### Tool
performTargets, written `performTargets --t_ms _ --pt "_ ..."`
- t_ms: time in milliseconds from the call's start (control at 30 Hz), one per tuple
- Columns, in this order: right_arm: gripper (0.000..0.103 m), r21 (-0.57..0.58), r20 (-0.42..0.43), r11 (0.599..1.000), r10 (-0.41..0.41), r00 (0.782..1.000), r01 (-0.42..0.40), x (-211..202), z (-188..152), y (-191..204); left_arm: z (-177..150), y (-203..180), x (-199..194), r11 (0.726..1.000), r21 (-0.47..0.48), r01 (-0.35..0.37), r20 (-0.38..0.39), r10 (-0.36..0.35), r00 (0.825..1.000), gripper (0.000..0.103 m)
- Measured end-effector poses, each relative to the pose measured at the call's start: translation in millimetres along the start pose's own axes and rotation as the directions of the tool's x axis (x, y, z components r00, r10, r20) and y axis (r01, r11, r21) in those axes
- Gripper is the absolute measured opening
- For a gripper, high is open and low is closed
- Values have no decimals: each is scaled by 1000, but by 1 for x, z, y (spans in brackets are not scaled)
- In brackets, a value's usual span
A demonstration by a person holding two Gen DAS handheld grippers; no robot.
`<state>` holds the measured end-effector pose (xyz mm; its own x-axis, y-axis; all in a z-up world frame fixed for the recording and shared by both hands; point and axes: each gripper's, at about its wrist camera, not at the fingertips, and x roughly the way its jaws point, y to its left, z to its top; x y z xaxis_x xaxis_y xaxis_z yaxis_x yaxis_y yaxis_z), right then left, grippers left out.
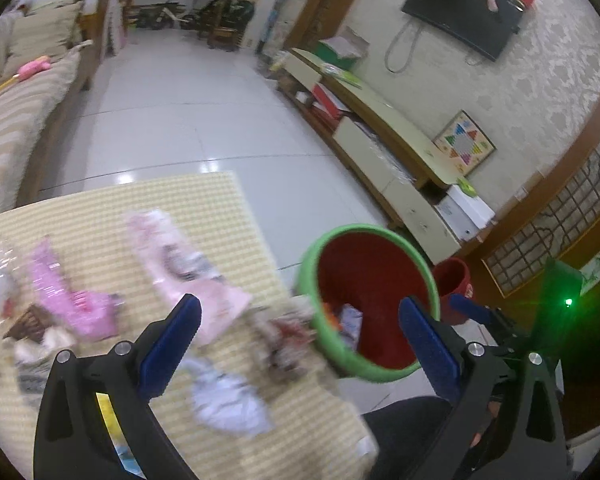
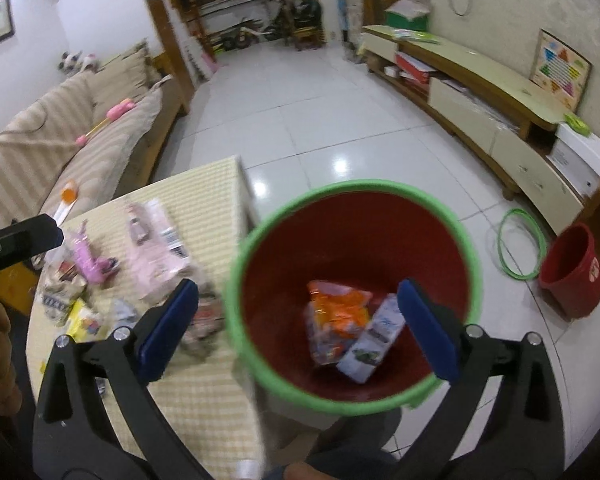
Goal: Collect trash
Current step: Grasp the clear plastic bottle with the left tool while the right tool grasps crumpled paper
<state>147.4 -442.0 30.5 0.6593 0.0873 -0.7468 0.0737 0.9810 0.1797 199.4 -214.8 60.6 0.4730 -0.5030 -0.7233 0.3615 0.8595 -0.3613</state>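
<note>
Green-rimmed and red inside, the bin (image 2: 352,292) stands on the floor just beside the near corner of the table (image 2: 204,384) and serves as the landmark. Two discarded items already lie at the bottom of the bin: an orange wrapper (image 2: 336,312) and a white carton (image 2: 372,344).

Right hand-held gripper (image 2: 296,328): jaws spread wide, nothing between them, positioned directly above the bin mouth. Left hand-held gripper (image 1: 300,344): jaws likewise spread wide and empty, straddling the bin rim on the table side.

Remaining trash lies on the table, all to the left of the bin. A crumpled wrapper (image 1: 284,340) sits at the table edge, touching or nearly touching the bin. A pale bag (image 1: 228,400) lies just beyond the crumpled wrapper. A long pink package (image 1: 180,264) lies farther from the bin, its long axis running away from the bin along the table.

Judgement: the left hand-held gripper is nearer the trash; the crumpled wrapper is the closest pick.
</note>
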Motion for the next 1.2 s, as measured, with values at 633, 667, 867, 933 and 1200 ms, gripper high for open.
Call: performTargets --t_ms 633,667,867,933,1200 --pt "98 -166 -102 986 3 995 -20 45 -24 105 -84 177 -102 959 -191 -212 17 219 976 95" --pt "98 -168 -105 986 1 994 -18 48 -26 109 -89 185 -103 953 -199 -227 13 234 972 95" --pt "98 -190 -127 982 -20 992 -5 62 -28 114 -109 224 -111 922 -257 -290 -13 296 955 95" --pt "98 -194 -126 981 -20 992 -5 64 -27 115 -110 235 -113 911 -277 -305 -18 313 950 95" --pt "98 -204 -137 979 -21 990 -7 77 -21 118 -91 256 -101 905 -259 -337 -40 339 940 95"
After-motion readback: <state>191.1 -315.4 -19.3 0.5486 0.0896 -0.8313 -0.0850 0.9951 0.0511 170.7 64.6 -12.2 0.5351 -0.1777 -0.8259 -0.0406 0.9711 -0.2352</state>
